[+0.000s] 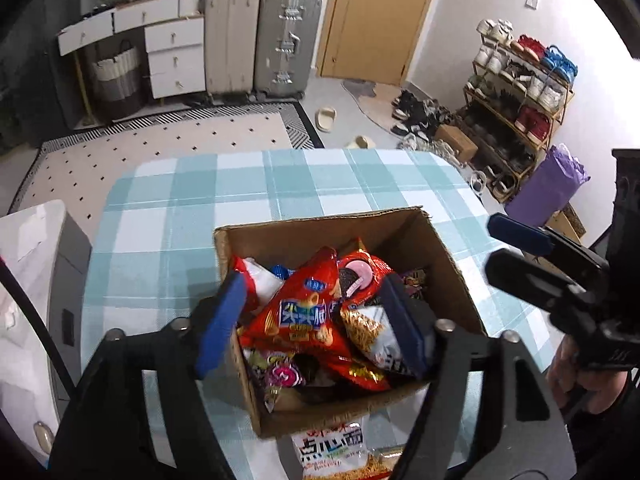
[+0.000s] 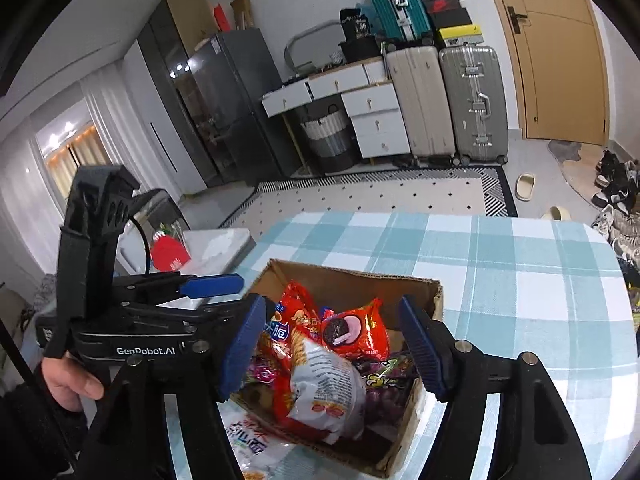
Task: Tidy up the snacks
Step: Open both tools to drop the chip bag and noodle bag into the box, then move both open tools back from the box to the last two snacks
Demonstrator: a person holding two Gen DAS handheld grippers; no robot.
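Note:
A cardboard box (image 1: 444,276) full of snack bags stands on the table; it also shows in the right wrist view (image 2: 434,300). A red chip bag (image 1: 304,312) and a red cookie bag (image 2: 352,328) lie on top, with a white and red bag (image 2: 328,392) near the front. One white noodle snack bag (image 1: 332,452) lies on the table in front of the box. My left gripper (image 1: 316,324) is open and empty above the box. My right gripper (image 2: 332,348) is open and empty above the box too, and it appears at the right of the left wrist view (image 1: 516,248).
The table has a blue and white checked cloth (image 1: 280,184). A white cabinet (image 1: 28,264) stands at the table's left. Suitcases (image 1: 260,36), a white drawer unit (image 1: 172,56) and a shoe rack (image 1: 520,92) stand beyond on the floor.

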